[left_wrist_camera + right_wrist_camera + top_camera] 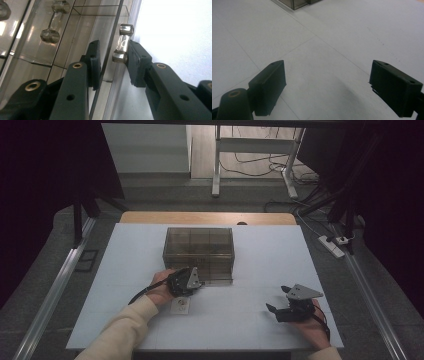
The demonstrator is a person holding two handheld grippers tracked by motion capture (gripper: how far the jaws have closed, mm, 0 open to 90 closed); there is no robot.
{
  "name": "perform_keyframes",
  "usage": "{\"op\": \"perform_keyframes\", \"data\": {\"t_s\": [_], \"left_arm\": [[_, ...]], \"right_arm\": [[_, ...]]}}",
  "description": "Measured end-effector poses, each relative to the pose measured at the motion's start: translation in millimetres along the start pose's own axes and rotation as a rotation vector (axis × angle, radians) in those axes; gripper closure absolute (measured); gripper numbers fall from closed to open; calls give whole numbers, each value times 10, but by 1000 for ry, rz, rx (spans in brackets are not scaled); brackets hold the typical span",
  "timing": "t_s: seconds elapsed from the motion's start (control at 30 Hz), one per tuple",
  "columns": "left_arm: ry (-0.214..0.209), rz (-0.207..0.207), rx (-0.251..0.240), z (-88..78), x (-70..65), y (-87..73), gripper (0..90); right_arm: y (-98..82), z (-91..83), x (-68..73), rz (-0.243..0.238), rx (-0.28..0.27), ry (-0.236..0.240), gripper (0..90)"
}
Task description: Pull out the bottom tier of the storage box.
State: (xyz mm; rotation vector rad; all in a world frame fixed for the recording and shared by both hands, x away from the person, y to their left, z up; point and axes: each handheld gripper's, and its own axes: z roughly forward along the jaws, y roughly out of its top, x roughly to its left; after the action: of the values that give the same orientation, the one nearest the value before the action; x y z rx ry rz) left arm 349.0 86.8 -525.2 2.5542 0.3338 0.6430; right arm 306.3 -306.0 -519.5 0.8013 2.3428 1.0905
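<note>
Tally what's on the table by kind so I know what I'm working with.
Smoked clear drawer box: 1
Small white square piece by the left hand: 1
Hand-held grippers, left gripper at the box front and right gripper on the bare mat: 2
Total: 4

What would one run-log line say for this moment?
left gripper: fingers around drawer handle, right pad touching | right gripper: open, over table | box: drawers shut

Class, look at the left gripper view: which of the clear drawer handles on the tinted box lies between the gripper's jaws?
The clear handle at right, beside the right pad of the left gripper; the other handle sits up left, away from the jaws.
</note>
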Motion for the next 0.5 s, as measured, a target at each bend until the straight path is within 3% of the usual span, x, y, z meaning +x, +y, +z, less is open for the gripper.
{"op": "perform_keyframes", "data": {"t_s": [0.5], "left_arm": [[-13,15,-3,-29,-22,-20,654]], "right_arm": [[-3,-3,-4,-3,0,0,134]]}}
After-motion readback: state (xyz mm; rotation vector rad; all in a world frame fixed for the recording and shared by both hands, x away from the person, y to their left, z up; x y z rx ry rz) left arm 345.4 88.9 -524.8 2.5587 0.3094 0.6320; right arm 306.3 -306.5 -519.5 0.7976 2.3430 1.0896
